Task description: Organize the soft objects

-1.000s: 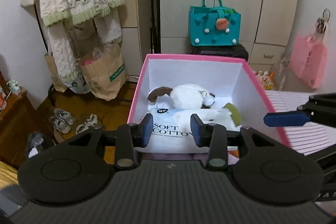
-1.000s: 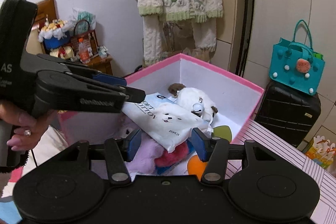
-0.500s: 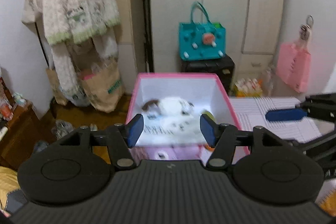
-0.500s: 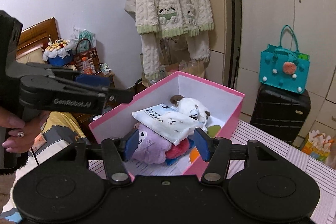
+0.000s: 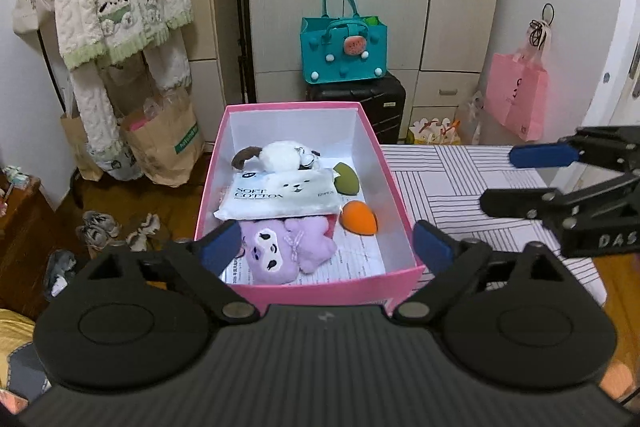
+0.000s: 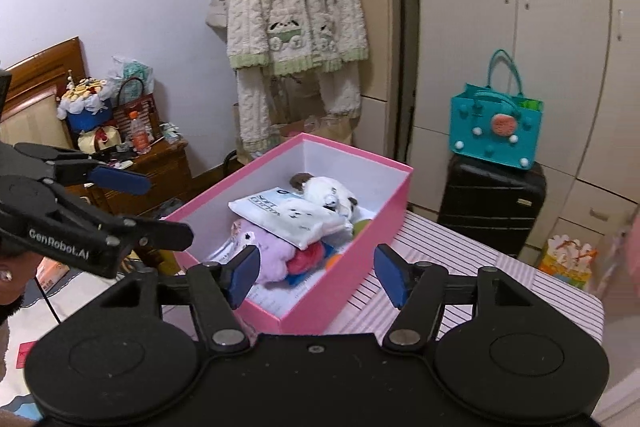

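Both my tongs have pulled back and up from the pink box (image 5: 320,291) since a second ago, leaving the soft cotton pack (image 5: 280,197) lying inside.

My left gripper (image 5: 326,247) has its jaws spreading wide with nothing between them, and my right gripper (image 6: 316,273) is also opening on empty air. The pack lies across a purple plush (image 5: 276,253) and against a white plush dog (image 5: 280,155), with an orange sponge (image 5: 359,218) and a green sponge (image 5: 346,178) beside it, all in the box on the striped table (image 5: 460,183).
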The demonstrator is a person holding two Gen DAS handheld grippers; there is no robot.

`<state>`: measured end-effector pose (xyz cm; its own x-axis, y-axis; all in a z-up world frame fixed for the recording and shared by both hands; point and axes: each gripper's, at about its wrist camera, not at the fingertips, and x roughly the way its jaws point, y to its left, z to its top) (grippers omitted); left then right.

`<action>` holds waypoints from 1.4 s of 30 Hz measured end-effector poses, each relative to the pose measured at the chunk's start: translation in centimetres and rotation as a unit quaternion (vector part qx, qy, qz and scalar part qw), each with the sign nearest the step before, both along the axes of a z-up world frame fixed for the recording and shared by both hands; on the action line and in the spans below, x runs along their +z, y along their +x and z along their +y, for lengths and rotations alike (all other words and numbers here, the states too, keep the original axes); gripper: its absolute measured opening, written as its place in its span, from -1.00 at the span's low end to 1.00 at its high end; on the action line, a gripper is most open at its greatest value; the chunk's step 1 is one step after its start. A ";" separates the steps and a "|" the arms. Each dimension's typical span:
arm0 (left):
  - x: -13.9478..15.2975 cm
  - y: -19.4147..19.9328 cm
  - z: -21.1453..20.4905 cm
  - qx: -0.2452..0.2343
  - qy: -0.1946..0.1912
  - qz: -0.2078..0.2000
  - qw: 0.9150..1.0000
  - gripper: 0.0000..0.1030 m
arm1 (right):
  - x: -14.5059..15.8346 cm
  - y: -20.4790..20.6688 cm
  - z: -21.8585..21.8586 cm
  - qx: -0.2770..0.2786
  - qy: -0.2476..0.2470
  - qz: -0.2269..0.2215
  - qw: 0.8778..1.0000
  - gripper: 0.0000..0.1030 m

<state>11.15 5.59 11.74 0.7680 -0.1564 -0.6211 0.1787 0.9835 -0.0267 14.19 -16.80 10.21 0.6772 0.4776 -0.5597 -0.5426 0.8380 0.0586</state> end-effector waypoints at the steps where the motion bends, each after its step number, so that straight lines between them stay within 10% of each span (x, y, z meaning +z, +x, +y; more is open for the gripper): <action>1: 0.0 -0.2 -0.2 0.002 0.005 -0.002 1.000 0.94 | 0.0 -0.3 -0.2 -0.003 0.000 0.000 1.000 0.38; 9: -0.4 -1.9 -1.9 0.017 0.023 0.012 1.000 1.00 | -0.3 -2.9 -1.7 -0.063 -0.010 -0.004 0.998 0.97; 42: -5.0 -6.2 -5.7 -0.014 -0.006 -0.025 1.000 1.00 | -4.4 -10.6 -3.6 -0.215 -0.026 -0.043 0.975 0.97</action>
